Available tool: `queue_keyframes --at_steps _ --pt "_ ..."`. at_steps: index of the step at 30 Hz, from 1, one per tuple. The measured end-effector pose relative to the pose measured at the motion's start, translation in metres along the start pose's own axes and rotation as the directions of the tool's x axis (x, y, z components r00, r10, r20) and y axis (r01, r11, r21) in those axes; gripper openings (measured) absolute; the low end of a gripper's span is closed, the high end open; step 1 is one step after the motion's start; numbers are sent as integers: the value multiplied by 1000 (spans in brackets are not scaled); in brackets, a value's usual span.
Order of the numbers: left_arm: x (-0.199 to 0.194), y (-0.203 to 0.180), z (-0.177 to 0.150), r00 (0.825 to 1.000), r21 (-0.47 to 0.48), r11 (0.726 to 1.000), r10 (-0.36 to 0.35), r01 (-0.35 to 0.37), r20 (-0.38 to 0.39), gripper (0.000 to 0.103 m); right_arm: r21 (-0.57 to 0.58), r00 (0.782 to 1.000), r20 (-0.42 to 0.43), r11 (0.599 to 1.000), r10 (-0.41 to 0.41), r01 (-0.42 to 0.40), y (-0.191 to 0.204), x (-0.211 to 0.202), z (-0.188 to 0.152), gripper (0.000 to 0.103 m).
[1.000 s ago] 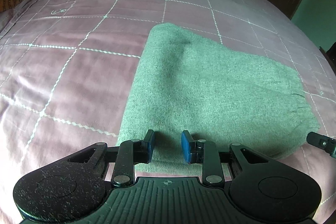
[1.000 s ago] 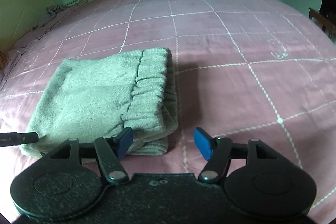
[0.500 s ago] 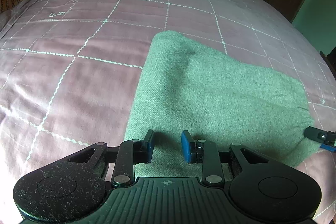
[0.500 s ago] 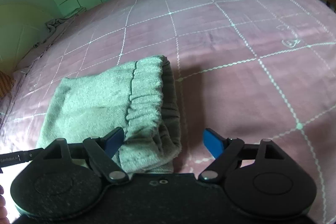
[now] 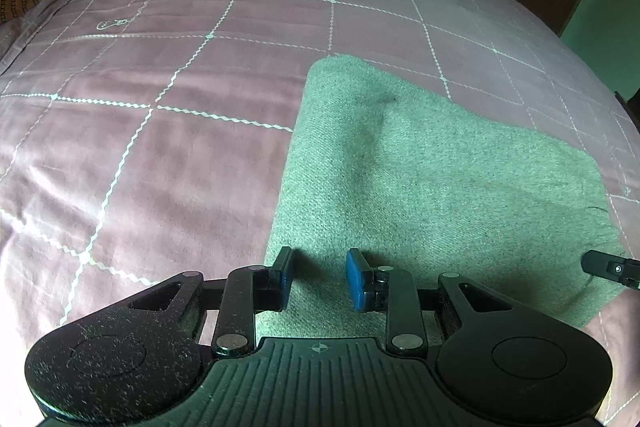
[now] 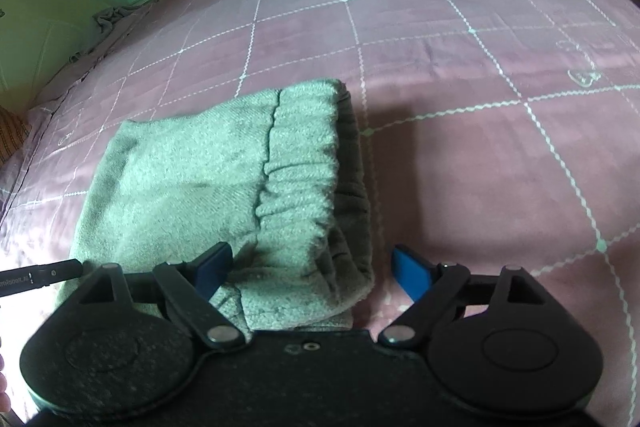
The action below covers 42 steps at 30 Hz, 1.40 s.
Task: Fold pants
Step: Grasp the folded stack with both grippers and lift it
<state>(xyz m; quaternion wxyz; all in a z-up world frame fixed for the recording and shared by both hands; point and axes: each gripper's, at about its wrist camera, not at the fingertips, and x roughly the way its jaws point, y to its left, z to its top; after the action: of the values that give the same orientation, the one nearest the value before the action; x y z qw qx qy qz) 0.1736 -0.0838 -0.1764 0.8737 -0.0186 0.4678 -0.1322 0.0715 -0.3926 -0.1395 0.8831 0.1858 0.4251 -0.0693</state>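
Folded pants near the bed's front edge, bare pink bedspread all round.
Gray-green, elastic waistband rightward; left gripper jaws just widened, narrow and empty; right gripper opened wide around the waistband corner.

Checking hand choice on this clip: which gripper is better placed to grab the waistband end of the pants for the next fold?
Right, probably. The right gripper, its jaws just opened wide, straddles the gathered waistband of the pants. The left gripper, jaws just opening slightly, hovers over plain cloth at the other end.
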Motion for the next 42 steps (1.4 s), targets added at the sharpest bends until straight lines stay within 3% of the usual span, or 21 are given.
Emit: queue_keyframes --at_steps 1,2,3,8,14,18,20,22,24,26,27,30,34,42 --pt "1 -1 0 1000 0 1000 -5 5 -1 46 2 1000 -4 1000 -1 1 0 1 0 89" --pt "3 -2 0 1000 -1 1000 -3 3 -5 65 1 1000 -9 1000 -2 2 0 2 0 90" --pt "5 -2 -1 1000 -6 1000 1 -1 -13 74 0 1000 -15 1000 -2 2 0 4 -1 91" --pt "19 6 -6 998 -77 996 -54 50 -42 74 24 999 -46 1000 21 -20 -6 12 -1 93" --pt "27 7 0 995 -72 994 -86 82 -45 73 69 995 -73 996 70 -65 -14 22 -1 99" --pt "32 7 2 992 -84 990 -120 115 -49 73 83 988 -75 988 138 -132 -17 30 -1 94" --pt "32 4 3 990 -79 989 -130 126 -50 65 85 981 -76 982 176 -170 -15 36 0 81" --pt "30 1 3 992 -68 990 -123 120 -42 58 81 979 -75 979 191 -185 -11 38 3 81" --pt "24 1 3 993 -79 990 -119 117 -23 41 98 975 -70 975 209 -201 -9 40 4 72" --pt "16 3 4 992 -87 989 -124 123 2 31 119 971 -55 967 233 -225 -11 36 5 58" --pt "12 2 5 992 -87 988 -126 127 15 27 119 969 -43 965 242 -235 -10 32 5 55" --pt "-2 3 9 988 -106 984 -140 146 59 23 128 964 -7 956 267 -264 -7 20 5 48" --pt "-21 -2 21 977 -124 976 -162 180 140 22 160 941 67 927 333 -340 -4 0 15 45" --pt "-40 -23 86 943 -104 970 -186 221 276 21 93 885 191 889 425 -448 17 -34 66 44"
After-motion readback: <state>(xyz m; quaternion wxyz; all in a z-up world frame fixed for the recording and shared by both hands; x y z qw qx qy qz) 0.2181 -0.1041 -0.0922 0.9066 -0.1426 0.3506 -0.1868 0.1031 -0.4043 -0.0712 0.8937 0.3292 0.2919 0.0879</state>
